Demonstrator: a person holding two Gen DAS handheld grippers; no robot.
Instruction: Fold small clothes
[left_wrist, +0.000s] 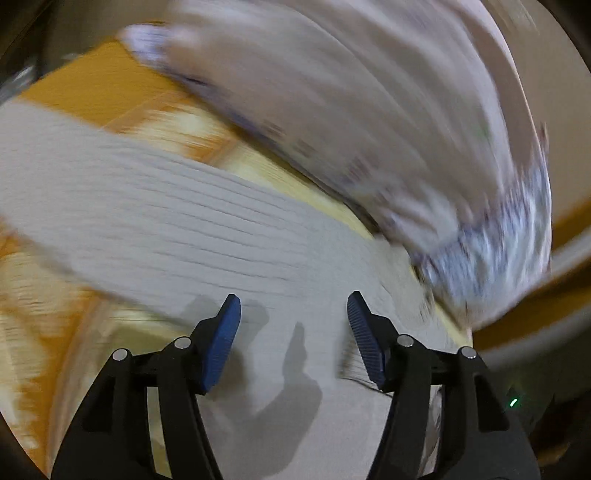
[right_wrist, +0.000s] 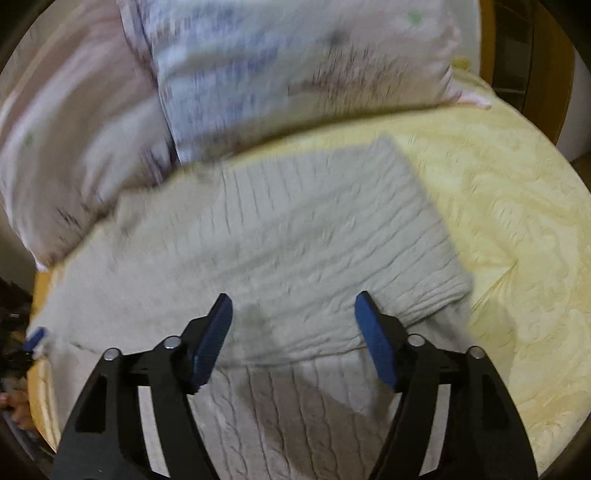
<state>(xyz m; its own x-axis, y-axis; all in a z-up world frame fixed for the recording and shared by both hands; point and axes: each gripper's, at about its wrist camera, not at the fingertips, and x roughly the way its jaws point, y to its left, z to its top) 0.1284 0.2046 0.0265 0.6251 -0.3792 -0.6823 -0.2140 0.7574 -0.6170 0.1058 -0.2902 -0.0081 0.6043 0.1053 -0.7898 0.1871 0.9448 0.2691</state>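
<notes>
Floral pillow (right_wrist: 295, 74) on yellow bedspread (right_wrist: 498, 221)

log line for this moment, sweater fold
left gripper: open | right gripper: open | sweater: part folded, on bed, released

Each gripper (left_wrist: 293, 299) (right_wrist: 293, 299) has black angular linkage arms, silver pivot screws and ribbed blue pads (left_wrist: 221, 343)
</notes>
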